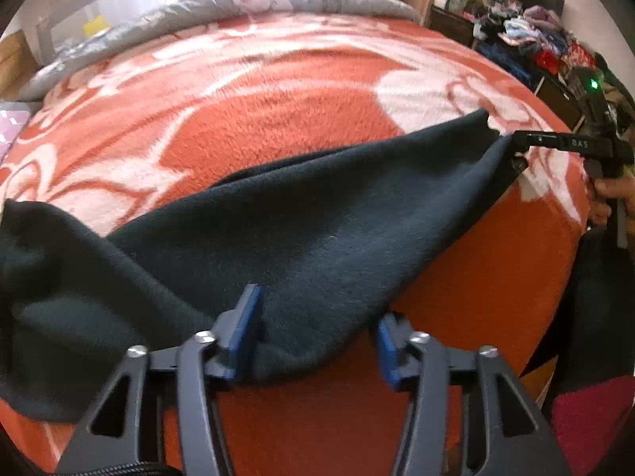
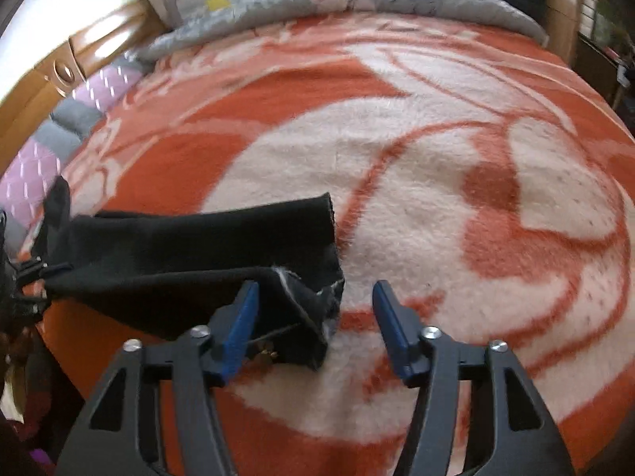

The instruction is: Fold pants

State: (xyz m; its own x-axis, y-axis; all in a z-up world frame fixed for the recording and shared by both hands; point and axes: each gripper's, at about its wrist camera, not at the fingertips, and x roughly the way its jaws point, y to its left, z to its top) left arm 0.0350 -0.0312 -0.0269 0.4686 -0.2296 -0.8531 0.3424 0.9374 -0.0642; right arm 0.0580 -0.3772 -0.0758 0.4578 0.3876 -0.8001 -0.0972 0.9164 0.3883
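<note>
Two views, taken in turn.

Left wrist view
- pants (image 1: 301,234): dark fleece, spread across the near edge of the bed (image 1: 278,91), running toward its near right corner.
- left gripper (image 1: 315,333): jaws spread wide; cloth bulges between the blue pads (image 1: 248,329) and touches the left one, but nothing is clamped.
- right gripper (image 1: 520,150): seen side-on at the far tip of the cloth; whether it pinches there cannot be told from here.

Right wrist view
- pants (image 2: 198,254): the hem end lies on the orange-and-white blanket (image 2: 436,198) near the bed's front edge, one layer curled over with pale lining showing.
- right gripper (image 2: 315,319): jaws apart, the turned-up hem beside the left pad (image 2: 242,317), not gripped.
- left gripper (image 2: 27,277): at the far left end of the cloth, too dim to read.

Handling
- weight: probably light.
- stiffness: soft and limp; likely to sag and bunch.
- slip: fleece on fleece should cling, so lifting suits better than dragging.
- hold: both layers at the hem corner and at the waist edge.
</note>
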